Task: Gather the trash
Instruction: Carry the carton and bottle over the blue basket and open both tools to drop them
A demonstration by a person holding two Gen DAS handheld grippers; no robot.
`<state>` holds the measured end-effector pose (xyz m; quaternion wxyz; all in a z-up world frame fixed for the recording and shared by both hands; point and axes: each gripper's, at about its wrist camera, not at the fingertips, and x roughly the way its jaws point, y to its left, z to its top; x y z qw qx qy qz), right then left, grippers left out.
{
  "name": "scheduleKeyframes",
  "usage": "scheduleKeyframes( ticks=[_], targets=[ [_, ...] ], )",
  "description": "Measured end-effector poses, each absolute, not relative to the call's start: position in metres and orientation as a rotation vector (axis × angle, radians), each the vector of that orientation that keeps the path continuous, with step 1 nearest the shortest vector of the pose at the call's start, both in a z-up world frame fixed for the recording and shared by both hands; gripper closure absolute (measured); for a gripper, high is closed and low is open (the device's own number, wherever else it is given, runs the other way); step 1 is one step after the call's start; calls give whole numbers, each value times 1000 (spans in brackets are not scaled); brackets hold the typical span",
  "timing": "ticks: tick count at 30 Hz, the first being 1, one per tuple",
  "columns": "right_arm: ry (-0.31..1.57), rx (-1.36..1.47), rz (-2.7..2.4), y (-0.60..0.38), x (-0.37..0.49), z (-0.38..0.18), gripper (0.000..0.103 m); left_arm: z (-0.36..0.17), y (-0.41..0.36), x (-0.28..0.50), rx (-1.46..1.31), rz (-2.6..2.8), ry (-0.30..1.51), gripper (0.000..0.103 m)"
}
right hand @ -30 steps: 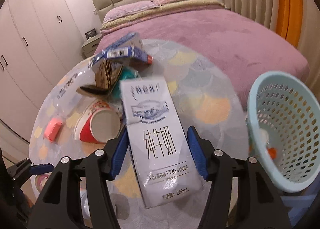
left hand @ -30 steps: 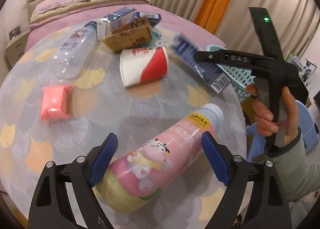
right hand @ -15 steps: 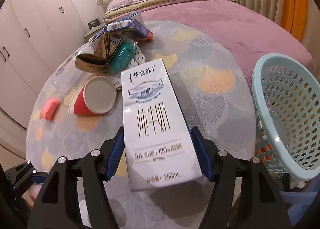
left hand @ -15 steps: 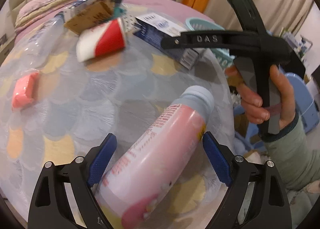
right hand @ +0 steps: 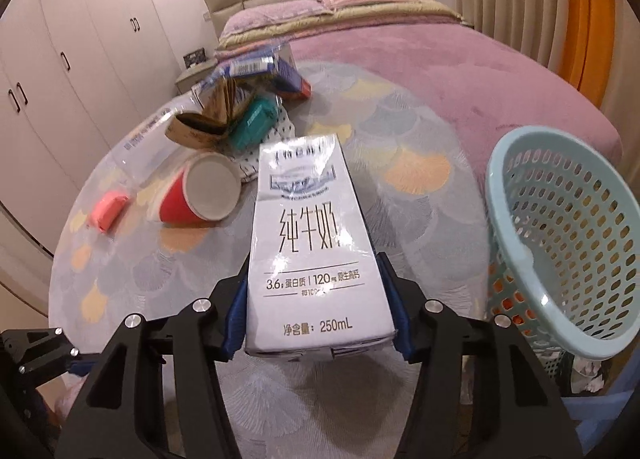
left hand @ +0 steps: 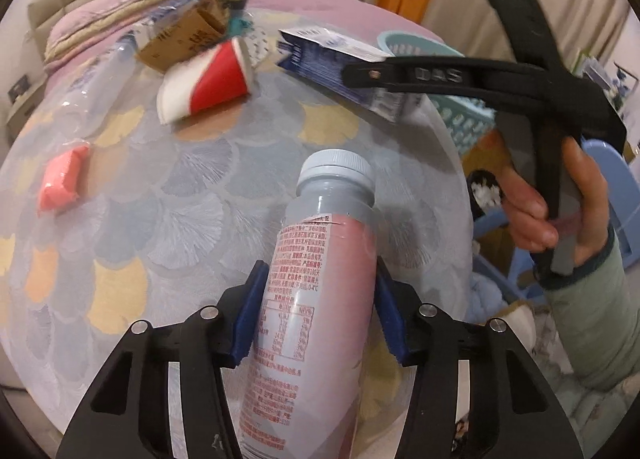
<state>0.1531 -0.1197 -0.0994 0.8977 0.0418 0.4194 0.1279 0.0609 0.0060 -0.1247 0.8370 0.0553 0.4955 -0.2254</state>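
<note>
My left gripper [left hand: 318,309] is shut on a pink drink bottle [left hand: 316,291] with a grey cap, held above the round table [left hand: 168,219]. My right gripper [right hand: 316,311] is shut on a white 250 mL milk carton [right hand: 310,243], held above the table, left of the pale blue mesh basket [right hand: 568,243]. The carton [left hand: 336,63] and the right gripper's black body [left hand: 480,79] also show in the left wrist view, in front of the basket [left hand: 404,43].
On the table lie a red and white paper cup [right hand: 200,195], a pink packet [right hand: 108,209], a clear plastic bottle [right hand: 148,139], torn cardboard [right hand: 208,119], a teal box [right hand: 254,123] and blue cartons [right hand: 260,67]. A bed [right hand: 440,71] stands behind, wardrobes [right hand: 60,59] at left.
My left gripper has closed on the pink bottle and lifted it off the table. My right gripper still holds the carton, which has shifted slightly.
</note>
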Motion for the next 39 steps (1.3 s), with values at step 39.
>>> scheduleKeyframes(
  ticks=[39],
  targets=[
    [731,310,-205,-348,140,-72,50,-49,-215,212,-60,-766,817,58]
  ],
)
